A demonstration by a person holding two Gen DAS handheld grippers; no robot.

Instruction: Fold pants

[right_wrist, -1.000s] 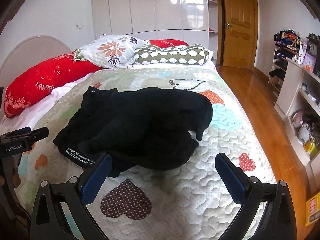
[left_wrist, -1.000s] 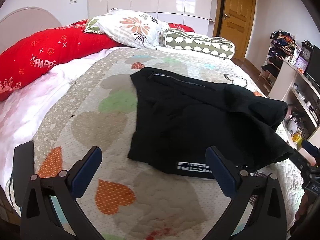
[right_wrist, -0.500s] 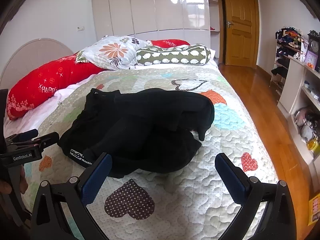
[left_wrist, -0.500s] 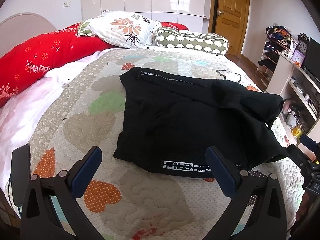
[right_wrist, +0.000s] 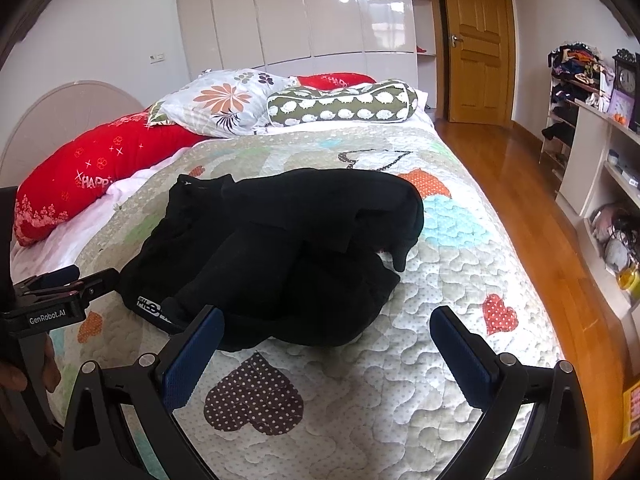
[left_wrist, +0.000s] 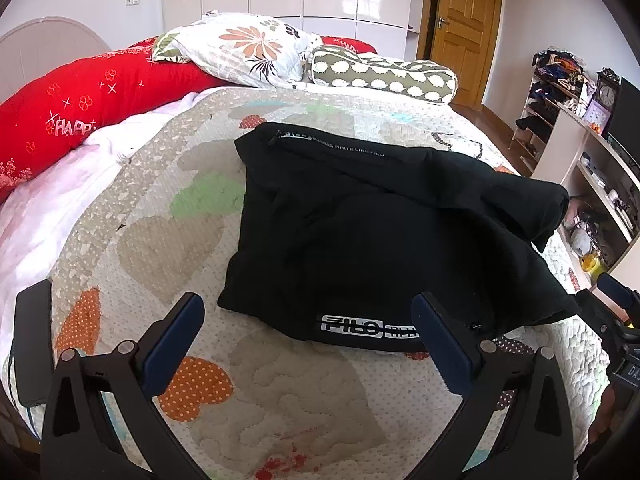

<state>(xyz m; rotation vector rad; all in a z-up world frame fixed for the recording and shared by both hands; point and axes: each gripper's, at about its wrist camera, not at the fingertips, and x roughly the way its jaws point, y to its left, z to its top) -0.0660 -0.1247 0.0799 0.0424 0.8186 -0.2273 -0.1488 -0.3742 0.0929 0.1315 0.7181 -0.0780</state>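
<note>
Black pants (left_wrist: 360, 232) lie in a folded bundle on the quilted bedspread (left_wrist: 168, 248), with a white logo band along the near edge. They also show in the right wrist view (right_wrist: 288, 248), bunched with one end draped to the right. My left gripper (left_wrist: 308, 332) is open and empty, held just short of the pants' near edge. My right gripper (right_wrist: 326, 344) is open and empty, in front of the bundle's near right side. The left gripper shows at the left edge of the right wrist view (right_wrist: 52, 300).
A red bolster (left_wrist: 92, 100), a floral pillow (left_wrist: 248, 52) and a green patterned bolster (left_wrist: 384, 76) lie at the head of the bed. Shelves with clutter (right_wrist: 600, 152) and wooden floor (right_wrist: 520, 184) are to the right. A wooden door (right_wrist: 476, 40) is behind.
Both grippers have drawn back slightly from the pants and stay open. The pants lie still on the bed.
</note>
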